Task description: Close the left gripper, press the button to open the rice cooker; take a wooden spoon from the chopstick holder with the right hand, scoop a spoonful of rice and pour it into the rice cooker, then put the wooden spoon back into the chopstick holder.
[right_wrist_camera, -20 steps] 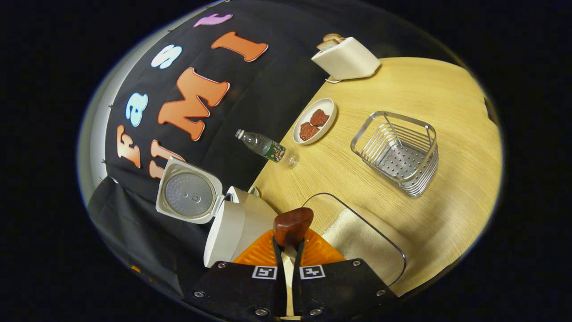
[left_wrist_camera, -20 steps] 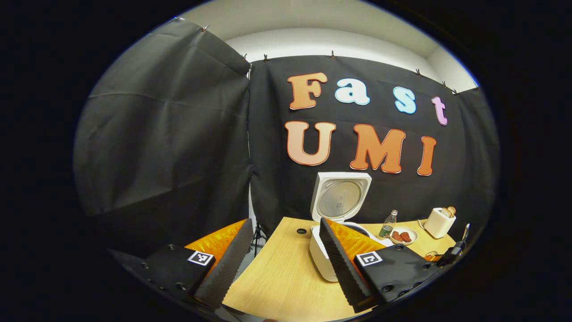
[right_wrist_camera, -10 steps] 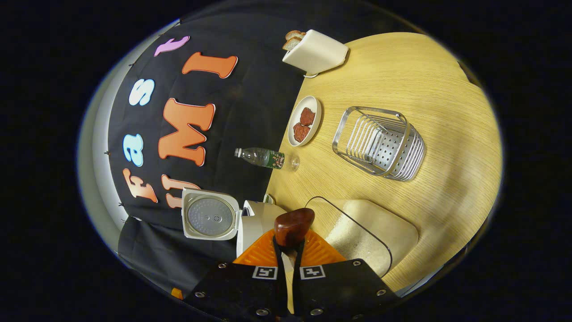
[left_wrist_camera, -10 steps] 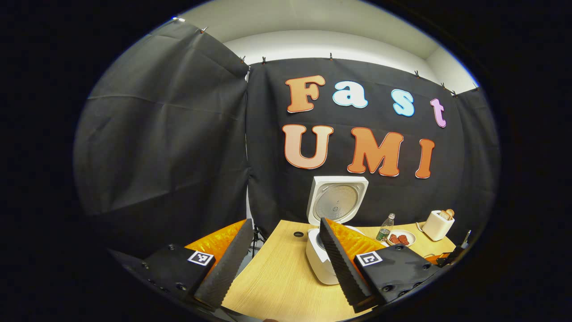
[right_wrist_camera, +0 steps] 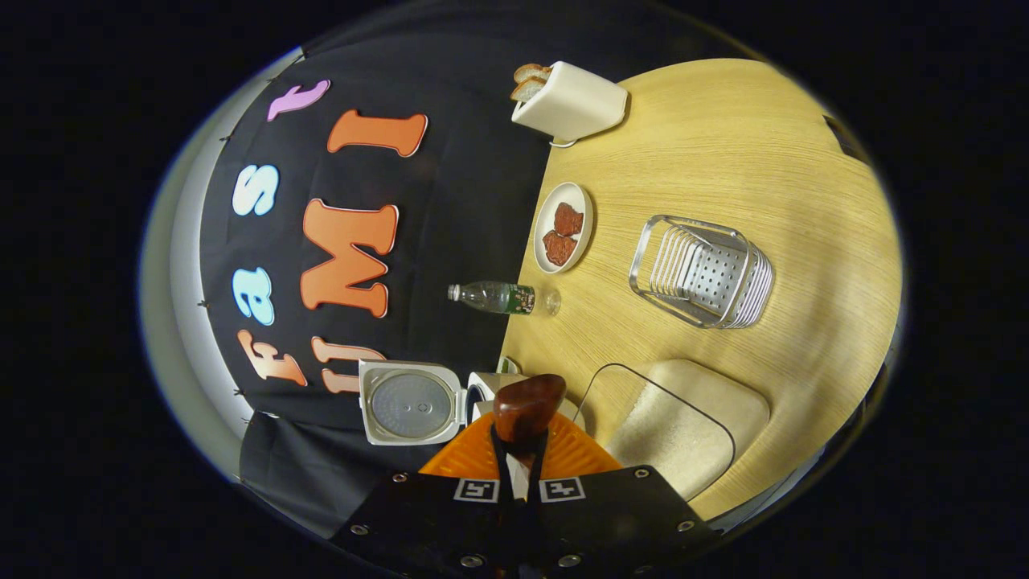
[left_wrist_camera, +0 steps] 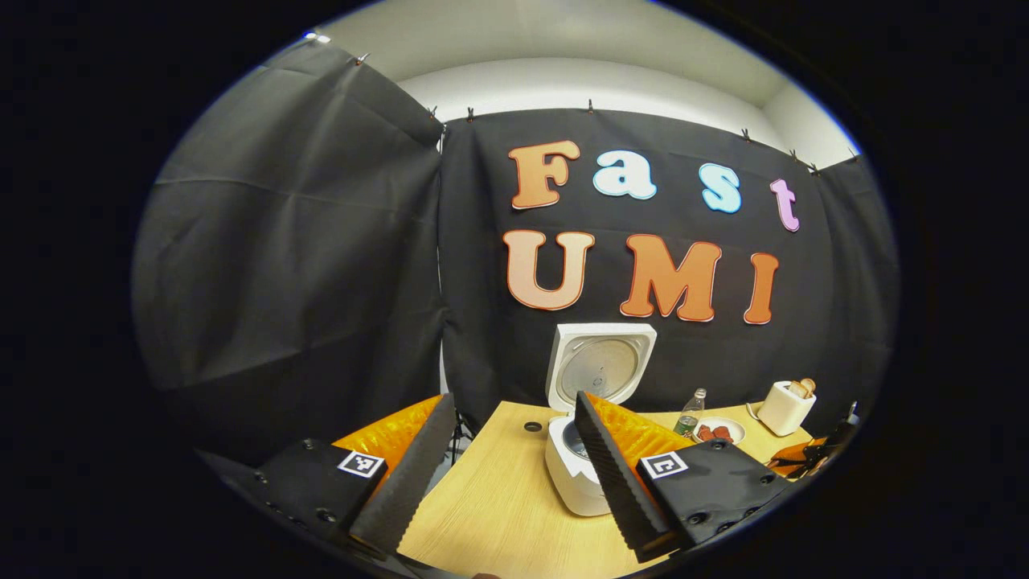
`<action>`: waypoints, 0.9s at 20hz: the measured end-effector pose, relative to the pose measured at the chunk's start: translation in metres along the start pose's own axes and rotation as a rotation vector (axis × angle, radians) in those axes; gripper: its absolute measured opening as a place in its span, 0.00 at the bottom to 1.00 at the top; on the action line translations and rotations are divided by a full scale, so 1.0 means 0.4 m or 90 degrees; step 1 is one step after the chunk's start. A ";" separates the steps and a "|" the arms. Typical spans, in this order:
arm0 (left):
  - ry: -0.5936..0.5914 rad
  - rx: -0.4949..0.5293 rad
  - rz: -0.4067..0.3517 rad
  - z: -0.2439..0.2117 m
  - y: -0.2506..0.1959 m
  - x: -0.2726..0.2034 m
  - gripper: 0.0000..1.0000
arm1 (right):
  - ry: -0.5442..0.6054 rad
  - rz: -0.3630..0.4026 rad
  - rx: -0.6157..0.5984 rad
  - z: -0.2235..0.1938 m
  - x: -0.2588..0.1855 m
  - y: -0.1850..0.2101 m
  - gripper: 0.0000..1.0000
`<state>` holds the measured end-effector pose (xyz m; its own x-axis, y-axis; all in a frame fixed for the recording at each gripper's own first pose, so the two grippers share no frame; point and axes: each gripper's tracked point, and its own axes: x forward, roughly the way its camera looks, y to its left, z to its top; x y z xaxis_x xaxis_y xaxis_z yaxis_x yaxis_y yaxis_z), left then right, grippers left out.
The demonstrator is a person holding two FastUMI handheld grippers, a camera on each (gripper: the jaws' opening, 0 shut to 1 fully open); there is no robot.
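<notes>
The wooden spoon [right_wrist_camera: 526,406] is clamped in the right hand-held gripper [right_wrist_camera: 518,450]; the left hand-held gripper [left_wrist_camera: 514,458] is held released. The rice cooker [right_wrist_camera: 418,406] stands lid-up on the counter [right_wrist_camera: 723,145]. The bowl should be kept level until over the pot.

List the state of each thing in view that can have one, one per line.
Rice cooker: lid up, open.
Left tongs: open, holding nothing.
Right tongs: shut on the wooden spoon.
Chopstick holder: upright, nothing in it.
Rice container: uncovered, rice inside.
Bottle: upright, capped.
Toaster: bread in its slots.
Plate: food on it.
</notes>
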<state>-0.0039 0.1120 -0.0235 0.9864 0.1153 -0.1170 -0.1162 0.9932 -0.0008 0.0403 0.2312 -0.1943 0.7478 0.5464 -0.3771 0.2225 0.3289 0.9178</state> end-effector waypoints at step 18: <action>0.011 0.002 -0.015 -0.011 -0.025 0.028 1.00 | 0.022 0.065 -0.001 -0.030 0.159 0.328 0.04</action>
<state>0.0080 0.1033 -0.0291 0.9869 0.0909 -0.1335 -0.0919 0.9958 -0.0012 0.1095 0.3184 -0.0995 0.7441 0.6038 -0.2858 0.1456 0.2709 0.9515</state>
